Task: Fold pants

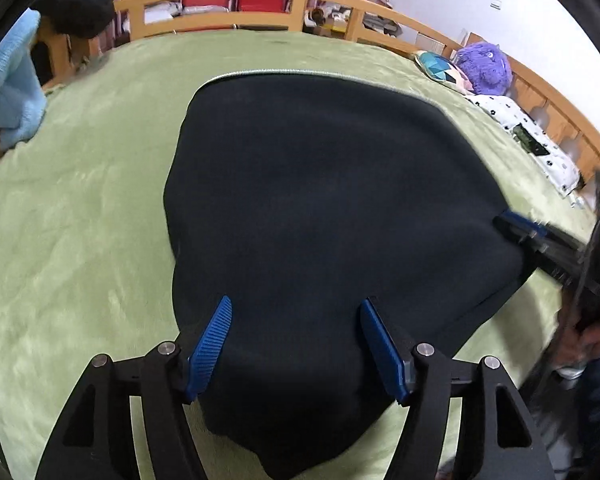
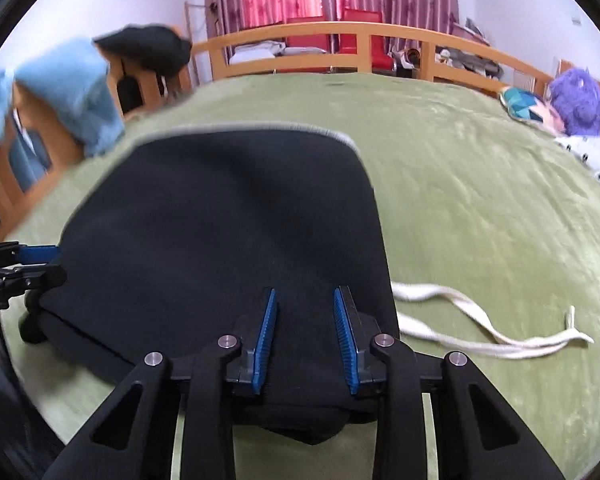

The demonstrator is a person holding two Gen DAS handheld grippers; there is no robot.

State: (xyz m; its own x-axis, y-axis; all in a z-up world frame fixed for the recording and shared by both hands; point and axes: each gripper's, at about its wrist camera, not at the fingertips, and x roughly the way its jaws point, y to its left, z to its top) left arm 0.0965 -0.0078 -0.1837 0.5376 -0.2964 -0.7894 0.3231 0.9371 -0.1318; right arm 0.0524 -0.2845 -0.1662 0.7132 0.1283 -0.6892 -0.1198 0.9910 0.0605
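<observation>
Left wrist view shows the left gripper (image 1: 296, 344) released, its blue pads spread wide over the near edge of the black pants (image 1: 332, 208), which lie folded flat on the green blanket of the bed (image 1: 80, 220). At three o'clock the right gripper (image 1: 512, 226) meets the pants' edge; whether it pinches cloth is unclear there. Right wrist view shows the right gripper (image 2: 305, 340) with its jaws parted, cloth lying between and beneath them, and the left gripper (image 2: 40, 262) at nine o'clock. Only this view shows a white drawstring (image 2: 480, 328) trailing over the blanket at three o'clock. A blue towel (image 1: 8, 84), a purple plush toy (image 1: 484, 66) and a wooden bed rail (image 1: 220, 8) sit beyond.
</observation>
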